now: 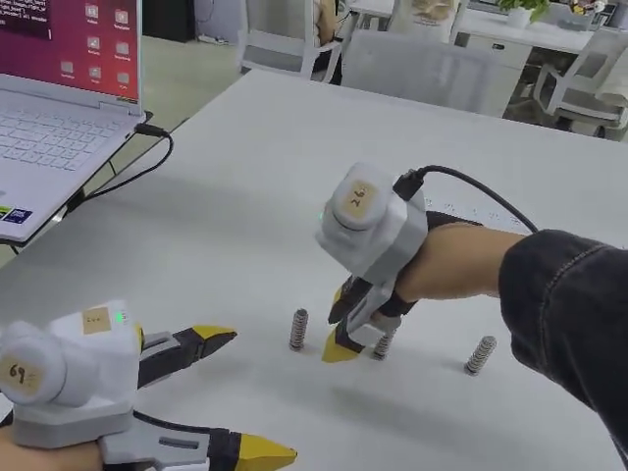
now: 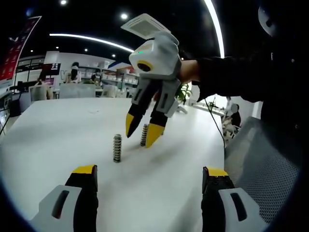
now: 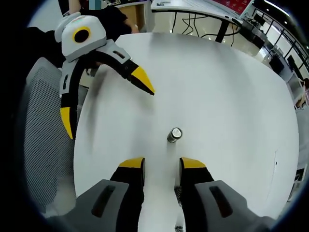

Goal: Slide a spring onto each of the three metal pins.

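Three springs stand upright on the white table (image 1: 245, 196): a left one (image 1: 298, 330), a middle one (image 1: 383, 343) and a right one (image 1: 480, 355). My right gripper (image 1: 343, 329) points down between the left and middle springs. Its jaws are slightly apart, with the middle spring just beside one fingertip. From above, the right gripper (image 3: 162, 164) has one spring (image 3: 174, 134) ahead of its tips, a round metal end showing in its top. My left gripper (image 1: 240, 392) rests wide open at the near left with nothing in it. It faces the right gripper (image 2: 141, 129) and two springs (image 2: 117, 148).
An open laptop (image 1: 59, 108) sits at the far left of the table, with a black cable (image 1: 137, 167) trailing from it. A cable (image 1: 471, 191) runs from the right gripper. Chairs (image 1: 422, 69) and desks stand beyond the table's far edge.
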Tool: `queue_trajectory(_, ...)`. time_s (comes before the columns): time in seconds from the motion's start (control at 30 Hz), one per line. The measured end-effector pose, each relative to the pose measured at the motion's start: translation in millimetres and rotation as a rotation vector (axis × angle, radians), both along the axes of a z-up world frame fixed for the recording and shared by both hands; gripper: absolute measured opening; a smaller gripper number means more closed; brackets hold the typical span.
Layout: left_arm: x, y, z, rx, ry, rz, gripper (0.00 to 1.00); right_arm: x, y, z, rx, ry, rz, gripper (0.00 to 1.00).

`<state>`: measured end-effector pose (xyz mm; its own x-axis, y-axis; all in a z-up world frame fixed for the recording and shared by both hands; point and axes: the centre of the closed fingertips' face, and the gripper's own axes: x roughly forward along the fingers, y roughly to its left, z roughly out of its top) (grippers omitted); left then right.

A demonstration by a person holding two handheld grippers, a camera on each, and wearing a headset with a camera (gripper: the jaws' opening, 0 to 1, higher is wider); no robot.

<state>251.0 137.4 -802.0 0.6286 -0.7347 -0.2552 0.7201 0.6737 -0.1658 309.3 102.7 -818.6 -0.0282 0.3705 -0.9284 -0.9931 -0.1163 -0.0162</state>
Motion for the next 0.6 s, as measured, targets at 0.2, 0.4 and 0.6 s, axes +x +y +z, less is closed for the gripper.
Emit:
queue_trajectory(0.2,0.9,-3.2,1.8,-0.002,-0.001,-0.005,0.88,-10.7,-7.2,5.5,0.043,0.007,-0.024,0.27)
queue_trajectory(0.4,0.0,-8.5,2.8,-0.004,0.001,-0.014,0.89,-20.7,-14.4,11.9,0.096,0.004,-0.048,0.27)
queue_trajectory(0.6,-0.3,-8.9,3.3,-0.002,0.002,-0.014,0.9,-33.0,-20.4,16.4,0.155,0.019,-0.081,0.27)
